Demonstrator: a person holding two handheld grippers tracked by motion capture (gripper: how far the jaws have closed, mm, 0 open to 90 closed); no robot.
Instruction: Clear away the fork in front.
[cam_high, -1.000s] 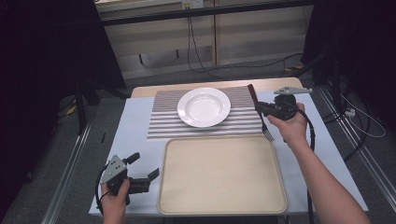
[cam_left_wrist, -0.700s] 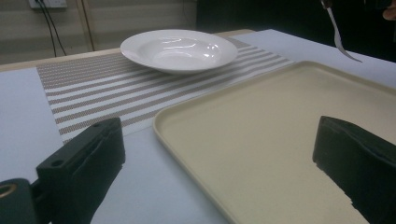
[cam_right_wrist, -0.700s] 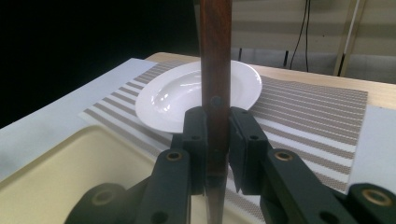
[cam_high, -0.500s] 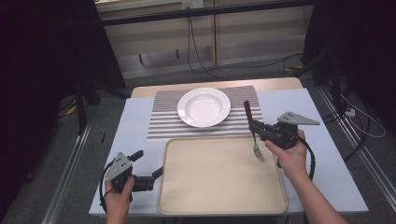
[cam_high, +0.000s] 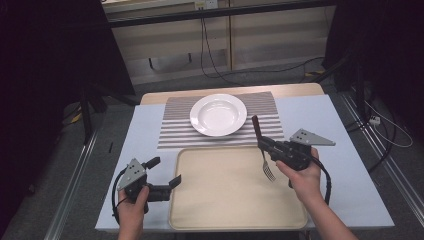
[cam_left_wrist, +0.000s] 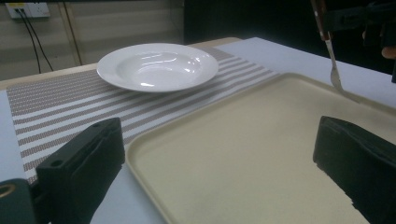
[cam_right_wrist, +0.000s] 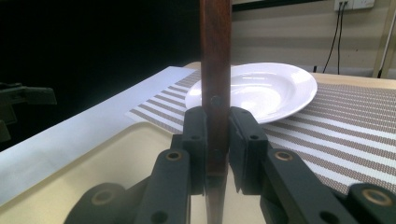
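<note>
The right gripper (cam_high: 263, 144) was closed on the wooden handle of the fork (cam_high: 263, 150), a light, stiff thing best gripped there, tines down over the tray (cam_high: 225, 200) at its 2 o'clock edge, while the left gripper (cam_high: 165, 176) stood wide open, empty.

The plate (cam_high: 218, 114) sits on the mat (cam_high: 172, 131) at twelve o'clock. The tray (cam_high: 225, 200) lies just before the mat, at six. A fork (cam_high: 265, 160) hangs over the tray's three o'clock edge.
</note>
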